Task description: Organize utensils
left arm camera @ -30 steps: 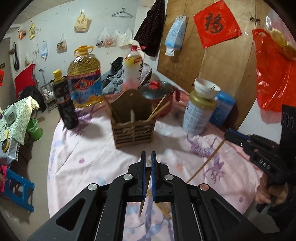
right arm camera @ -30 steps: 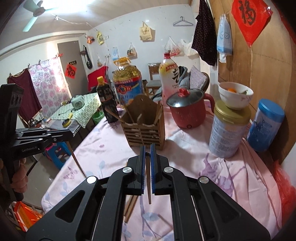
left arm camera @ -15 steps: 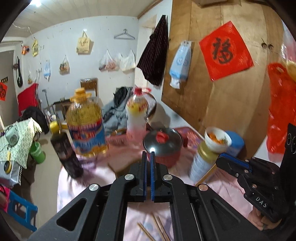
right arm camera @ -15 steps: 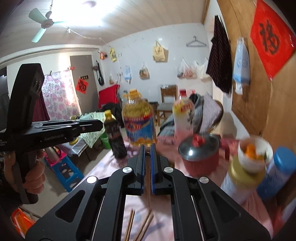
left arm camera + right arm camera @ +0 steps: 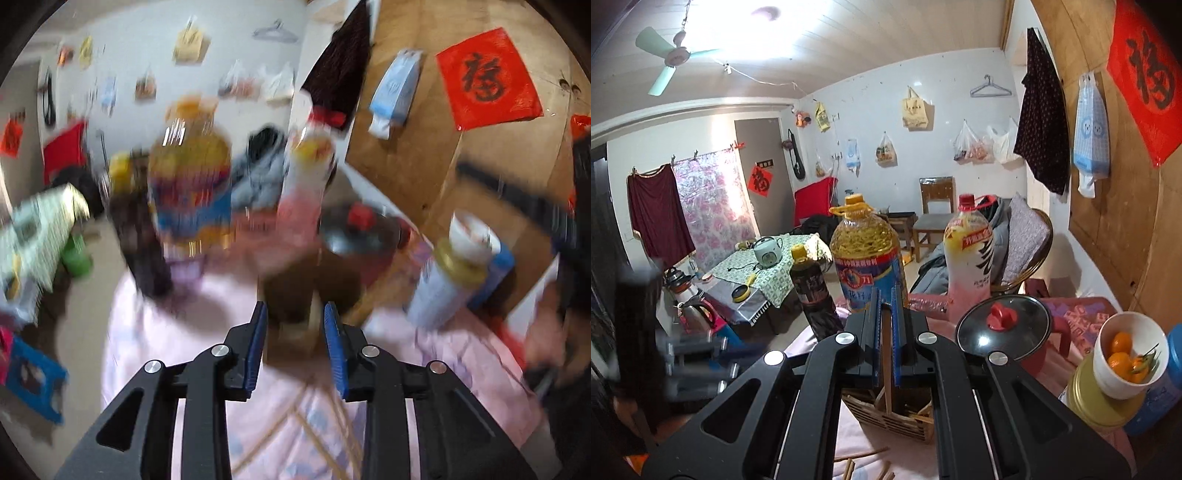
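- The round table under its pale pink flowered cloth (image 5: 820, 339) carries everything I'm working with; tall bottles and a red pot with a glass lid (image 5: 1004, 325) crowd its far side.
- The brown slatted wooden utensil holder (image 5: 886, 410) stands mid-table, straight ahead of and below both tools. In the left wrist view it is a dark smear (image 5: 310, 291) just beyond the fingertips.
- My right gripper (image 5: 885, 332) is clamped on one thin wooden chopstick (image 5: 886, 373). The stick's long axis runs steeply down from the pads, and its lower end looks to sit at or inside the holder's mouth, so this hand is the one lined up to drop.
- My left gripper (image 5: 294, 328) has its jaws opening, and I see nothing between the blue pads. The blur stops me telling whether a stick has just gone in.
- More loose wooden chopsticks (image 5: 864, 458) lie flat on the cloth at the near edge, nearer than the holder, crossing at angles; they show again under the left tool (image 5: 295, 424).
- Next, I judge, the right stick needs releasing straight down, keeping it upright so it clears the slats.
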A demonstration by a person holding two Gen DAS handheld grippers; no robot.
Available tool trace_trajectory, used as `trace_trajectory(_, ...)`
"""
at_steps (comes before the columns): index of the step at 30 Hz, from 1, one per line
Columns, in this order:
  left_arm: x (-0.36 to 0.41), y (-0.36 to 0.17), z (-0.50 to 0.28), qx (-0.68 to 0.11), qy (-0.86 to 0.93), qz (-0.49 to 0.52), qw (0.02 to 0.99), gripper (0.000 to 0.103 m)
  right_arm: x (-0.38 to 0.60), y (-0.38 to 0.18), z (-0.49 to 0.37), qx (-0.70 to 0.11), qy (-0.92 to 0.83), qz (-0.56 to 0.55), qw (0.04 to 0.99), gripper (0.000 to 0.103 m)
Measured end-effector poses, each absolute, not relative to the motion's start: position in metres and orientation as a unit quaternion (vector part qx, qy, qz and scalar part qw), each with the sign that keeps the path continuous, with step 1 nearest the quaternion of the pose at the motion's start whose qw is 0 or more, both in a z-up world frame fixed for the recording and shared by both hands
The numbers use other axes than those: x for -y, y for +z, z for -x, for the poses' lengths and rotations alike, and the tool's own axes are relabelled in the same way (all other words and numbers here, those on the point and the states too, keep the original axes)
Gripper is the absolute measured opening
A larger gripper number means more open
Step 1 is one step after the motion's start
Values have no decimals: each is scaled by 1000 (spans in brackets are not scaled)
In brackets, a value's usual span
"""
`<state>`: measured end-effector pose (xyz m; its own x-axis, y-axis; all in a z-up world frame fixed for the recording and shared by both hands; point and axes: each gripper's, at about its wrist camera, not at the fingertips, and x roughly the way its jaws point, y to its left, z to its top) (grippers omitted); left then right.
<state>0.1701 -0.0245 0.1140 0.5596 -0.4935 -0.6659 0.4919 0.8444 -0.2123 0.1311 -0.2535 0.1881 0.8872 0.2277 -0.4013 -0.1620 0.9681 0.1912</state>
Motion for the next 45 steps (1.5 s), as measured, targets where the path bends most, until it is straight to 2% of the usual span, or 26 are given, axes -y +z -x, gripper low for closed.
trace_trajectory(10, -22, -61, -117, -480, -254, -91, 835, 32, 237, 192, -123, -220, 111, -69, 967, 6)
trace_trajectory(18, -36, -96, -127, -488, -241, -80, 835, 32, 221, 191, -108, -231, 105, -47, 966, 6)
trace_trajectory(21, -36, -101, -122, -477, -246, -93, 838, 21, 220, 192, -102, -233, 97, -45, 967, 6)
trace_trajectory(24, -44, -100, -120, -484, -262, -57, 833, 8, 221, 193, -98, -235, 90, -48, 967, 6)
trace_trajectory(30, -44, -62, -102, -454, -265, -36, 850, 6, 221, 198, -87, -233, 80, -48, 968, 6)
trace_trajectory(37, -46, 58, -97, -363, -271, -15, 891, 5, 221, 204, -75, -223, 78, -50, 970, 6)
trace_trajectory(38, -45, 73, -98, -353, -273, -10, 895, 1, 221, 206, -72, -221, 77, -53, 971, 6)
trace_trajectory(40, -40, 101, -99, -338, -284, -5, 897, 0, 223, 208, -68, -217, 77, -55, 972, 6)
trace_trajectory(45, -20, 142, -99, -323, -309, -8, 895, 0, 231, 211, -52, -206, 74, -62, 974, 6)
